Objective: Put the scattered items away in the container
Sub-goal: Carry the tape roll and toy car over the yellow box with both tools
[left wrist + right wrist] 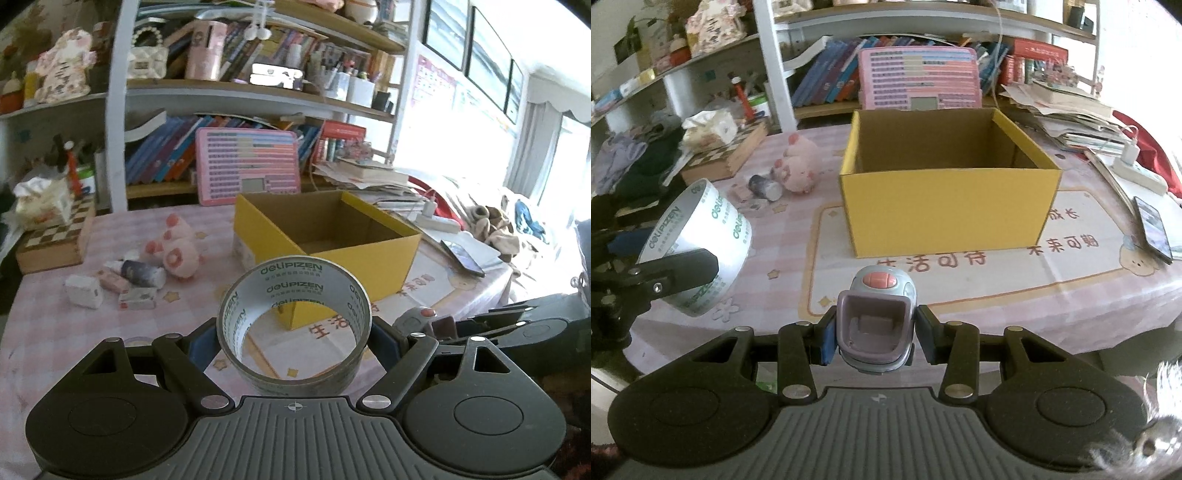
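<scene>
Yellow cardboard, the box stands open and empty on the pink checked cloth ahead of both my grippers. My left gripper tilts down toward the table, its jaws wide and clamped on a tape roll, pads pressing the roll's outer sides, the hole facing forward. My right gripper points more steeply down, jaws close together and clamped on a small grey-purple toy with a red button on top, held just short of the box's near wall. From the right wrist view the left gripper and its roll sit off to the left, clear of the box.

Left of the box lie a pink plush pig and several small packets, bunched together and touching. A chessboard box with a tissue pack on it sits farther left. Right of the box lie a phone and a power strip, beside stacked papers. Behind, a pink keyboard toy leans against the bookshelf. Nothing lies between either gripper and the box.
</scene>
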`<state>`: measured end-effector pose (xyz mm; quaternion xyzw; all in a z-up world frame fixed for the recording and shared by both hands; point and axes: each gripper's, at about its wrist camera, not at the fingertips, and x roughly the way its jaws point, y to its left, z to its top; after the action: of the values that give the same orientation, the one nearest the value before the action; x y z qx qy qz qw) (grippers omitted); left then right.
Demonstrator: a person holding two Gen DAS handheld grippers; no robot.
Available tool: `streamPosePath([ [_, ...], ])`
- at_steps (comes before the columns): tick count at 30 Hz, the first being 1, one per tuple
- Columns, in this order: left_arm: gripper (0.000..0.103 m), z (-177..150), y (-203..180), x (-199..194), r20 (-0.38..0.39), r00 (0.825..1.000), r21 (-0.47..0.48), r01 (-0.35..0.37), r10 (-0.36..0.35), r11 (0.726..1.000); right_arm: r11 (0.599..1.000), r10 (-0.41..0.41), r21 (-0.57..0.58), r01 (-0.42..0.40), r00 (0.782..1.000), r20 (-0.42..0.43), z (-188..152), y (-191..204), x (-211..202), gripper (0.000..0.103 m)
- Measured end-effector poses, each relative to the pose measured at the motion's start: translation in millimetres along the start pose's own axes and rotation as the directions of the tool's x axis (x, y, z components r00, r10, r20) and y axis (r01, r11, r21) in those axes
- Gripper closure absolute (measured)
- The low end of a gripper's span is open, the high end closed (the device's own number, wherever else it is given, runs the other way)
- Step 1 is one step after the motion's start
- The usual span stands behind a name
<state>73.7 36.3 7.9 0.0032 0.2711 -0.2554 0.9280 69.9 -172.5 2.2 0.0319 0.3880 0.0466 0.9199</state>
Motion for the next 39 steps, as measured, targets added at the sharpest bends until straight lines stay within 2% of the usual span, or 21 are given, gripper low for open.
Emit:
streamPosePath([
  [13, 0.018, 9.8, -19.1, 26.3, -0.016, 0.999, 0.045, 0.045, -0.044, 0.998, 0.999, -0.03, 0.037, 0.03, 0.999, -0.011, 4.0, -29.5, 6.2, 0.062],
  [19, 0.018, 20.6, -27.3, 31.0, 0.022, 0.998, 0.079, 0.053, -0.055, 0.995, 0.999, -0.039, 0.028, 0.038, 0.999, 0.034, 14.0, -38.0, 4.3, 0.062],
  [30, 0.018, 52.7, -33.4, 47.2, 0.086, 0.995, 0.113, 0.049, -0.058, 0.992, 0.999, -0.04, -0.008, 0.041, 0.991, 0.128, 51.8, -58.2, 8.3, 0.062],
  [39, 0.018, 80.4, -40.8, 75.5, 0.129, 0.991, 0.128, 0.02, -0.037, 0.992, 0.998, -0.004, -0.062, 0.017, 0.981, 0.196, 93.8, -81.2, 22.9, 0.062],
])
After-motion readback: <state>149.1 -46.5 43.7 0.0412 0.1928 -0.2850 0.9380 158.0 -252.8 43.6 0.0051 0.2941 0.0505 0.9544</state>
